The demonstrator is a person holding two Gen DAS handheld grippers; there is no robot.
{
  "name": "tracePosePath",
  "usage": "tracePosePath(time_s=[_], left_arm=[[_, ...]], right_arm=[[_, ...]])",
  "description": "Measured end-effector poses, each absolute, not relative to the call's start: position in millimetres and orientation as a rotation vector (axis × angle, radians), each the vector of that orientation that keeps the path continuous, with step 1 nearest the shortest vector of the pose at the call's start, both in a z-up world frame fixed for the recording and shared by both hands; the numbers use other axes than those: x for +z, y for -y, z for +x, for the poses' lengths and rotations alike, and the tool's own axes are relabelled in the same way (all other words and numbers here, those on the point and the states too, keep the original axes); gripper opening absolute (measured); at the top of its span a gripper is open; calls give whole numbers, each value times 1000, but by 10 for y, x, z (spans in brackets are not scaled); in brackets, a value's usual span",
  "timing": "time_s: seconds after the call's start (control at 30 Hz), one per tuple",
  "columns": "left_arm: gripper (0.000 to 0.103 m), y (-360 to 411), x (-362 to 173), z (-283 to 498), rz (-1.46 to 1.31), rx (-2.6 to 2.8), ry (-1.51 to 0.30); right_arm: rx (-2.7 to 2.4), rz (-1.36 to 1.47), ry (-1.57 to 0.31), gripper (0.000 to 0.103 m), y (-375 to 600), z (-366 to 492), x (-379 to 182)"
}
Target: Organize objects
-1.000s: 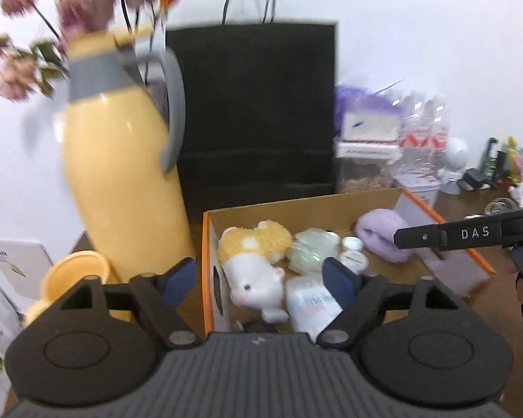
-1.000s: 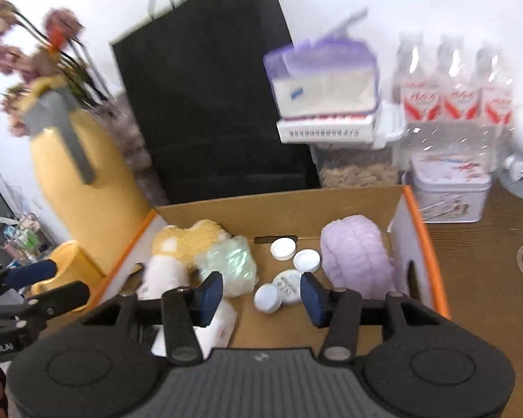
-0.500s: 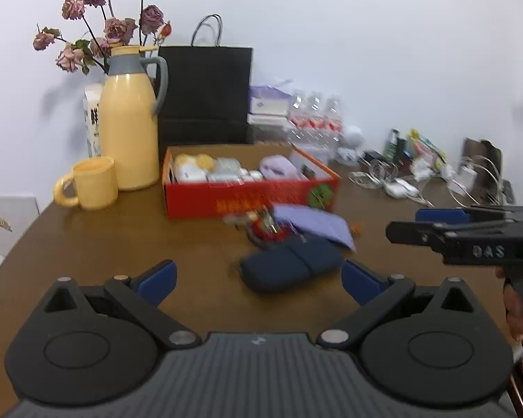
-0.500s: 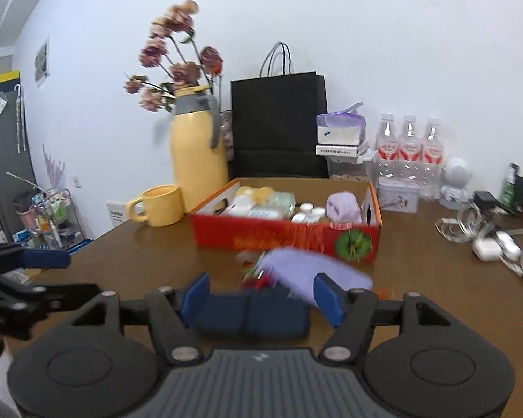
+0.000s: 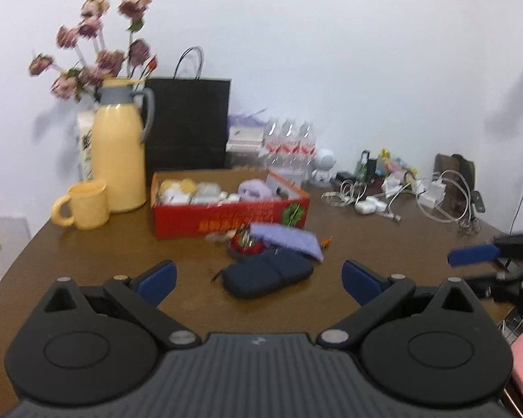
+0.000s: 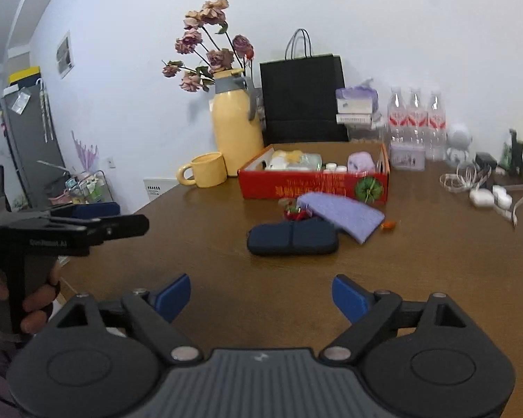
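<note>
A red cardboard box (image 5: 226, 214) (image 6: 310, 183) holds a plush toy, small jars and a purple bundle. In front of it on the brown table lie a dark blue zip pouch (image 5: 268, 273) (image 6: 293, 238), a purple cloth (image 5: 289, 238) (image 6: 341, 214) and a small red item (image 5: 245, 245) (image 6: 294, 213). My left gripper (image 5: 258, 280) is open and empty, well short of the pouch. My right gripper (image 6: 261, 294) is open and empty, also short of the pouch.
A yellow jug with dried flowers (image 5: 118, 160) (image 6: 237, 132), a yellow mug (image 5: 85, 203) (image 6: 205, 170) and a black paper bag (image 5: 188, 122) (image 6: 303, 101) stand behind the box. Water bottles (image 6: 416, 118), cables and chargers (image 5: 401, 196) lie at the right.
Both grippers have pulled far back from over the box to the near side of the table. The pouch, cloth and red item have come into view.
</note>
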State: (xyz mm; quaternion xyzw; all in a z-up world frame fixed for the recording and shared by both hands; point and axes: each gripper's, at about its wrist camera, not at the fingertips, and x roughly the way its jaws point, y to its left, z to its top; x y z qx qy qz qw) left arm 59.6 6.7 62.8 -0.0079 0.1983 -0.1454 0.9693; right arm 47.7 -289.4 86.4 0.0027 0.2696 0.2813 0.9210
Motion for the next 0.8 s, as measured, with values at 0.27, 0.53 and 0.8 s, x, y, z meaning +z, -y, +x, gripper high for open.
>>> tracePosePath(time_s=[0.27,0.53,0.8], left_arm=[[71,-232,138,1988,-53,-226,-479],[61,-156,-260,3371,-33,-312,-566],[56,-167,-586,3866,-32,-354,-680]], right_arm=[[574,-86,-582,50,2489,1515,683],[592,-172,-593,39,1784,2643,328],[569,-88,-651,34,1681,3568,148]])
